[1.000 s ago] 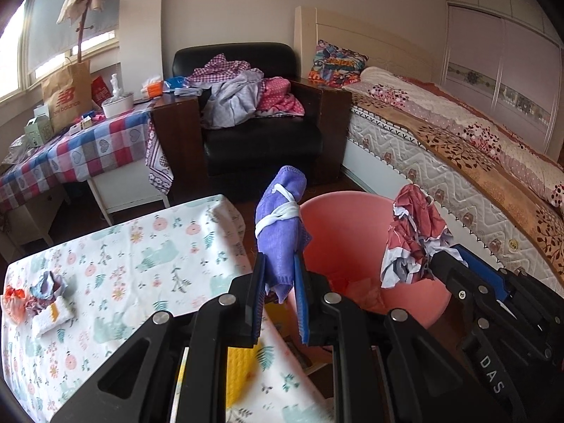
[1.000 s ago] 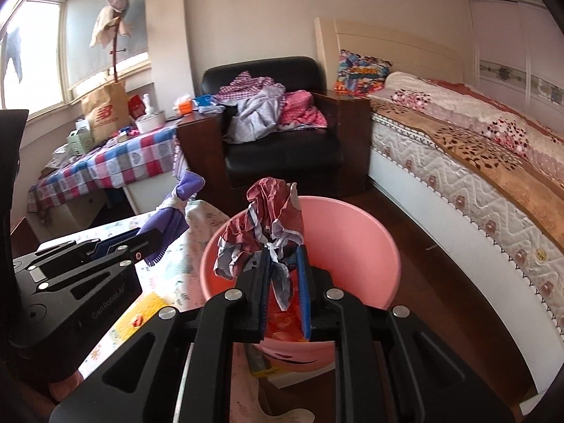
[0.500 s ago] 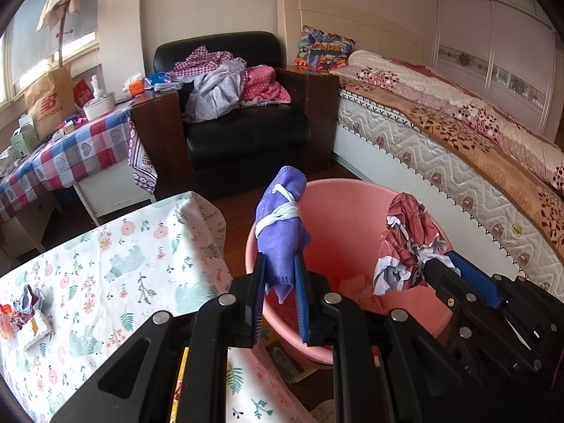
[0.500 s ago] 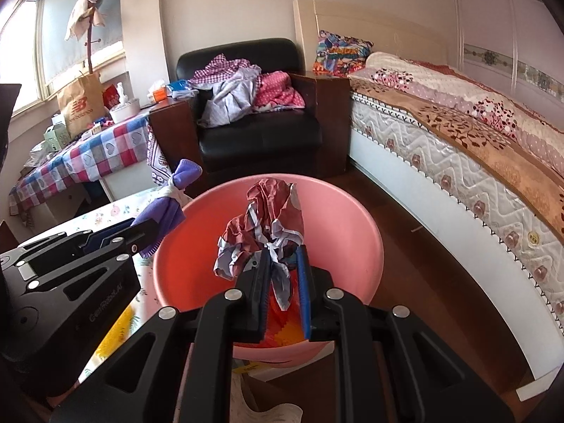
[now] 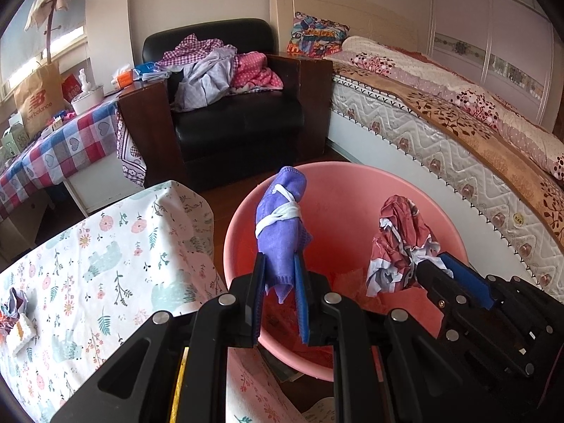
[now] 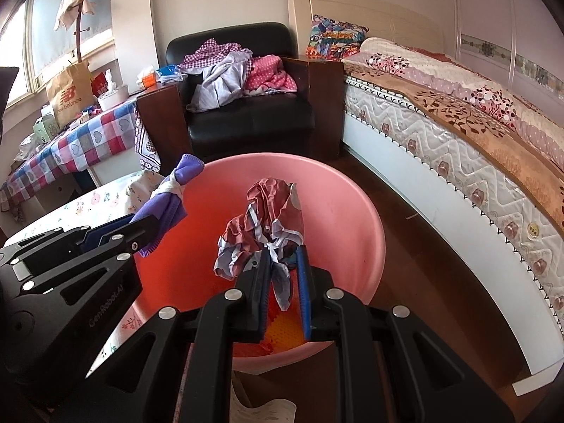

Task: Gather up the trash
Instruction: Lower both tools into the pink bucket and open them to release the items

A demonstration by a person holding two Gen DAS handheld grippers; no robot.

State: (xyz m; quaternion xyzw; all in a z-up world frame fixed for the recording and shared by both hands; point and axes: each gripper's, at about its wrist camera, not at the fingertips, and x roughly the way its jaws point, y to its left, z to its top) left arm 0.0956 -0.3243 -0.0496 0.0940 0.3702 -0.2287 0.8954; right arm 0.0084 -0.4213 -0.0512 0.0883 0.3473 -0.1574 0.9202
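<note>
My left gripper [image 5: 278,264] is shut on a purple cloth bundle [image 5: 280,222] tied with a white strip, held over the near left part of a pink basin [image 5: 352,190]. My right gripper [image 6: 283,257] is shut on a crumpled red and white wrapper [image 6: 264,218] and holds it above the middle of the pink basin [image 6: 352,211]. Each gripper shows in the other's view: the right gripper [image 5: 440,264] with the wrapper [image 5: 398,243], the left gripper [image 6: 141,222] with the purple bundle [image 6: 169,201]. Red and orange scraps lie in the basin's bottom [image 6: 285,328].
A table with a floral cloth [image 5: 105,253] stands left of the basin, with small scraps [image 5: 14,313] at its left edge. A black armchair [image 5: 232,120] piled with clothes is behind. A bed [image 5: 458,112] runs along the right. A checked table [image 5: 53,144] is far left.
Both grippers have moved forward and right, from beside the floral table to over the pink basin, which now looks nearer and larger. Both still hold their items.
</note>
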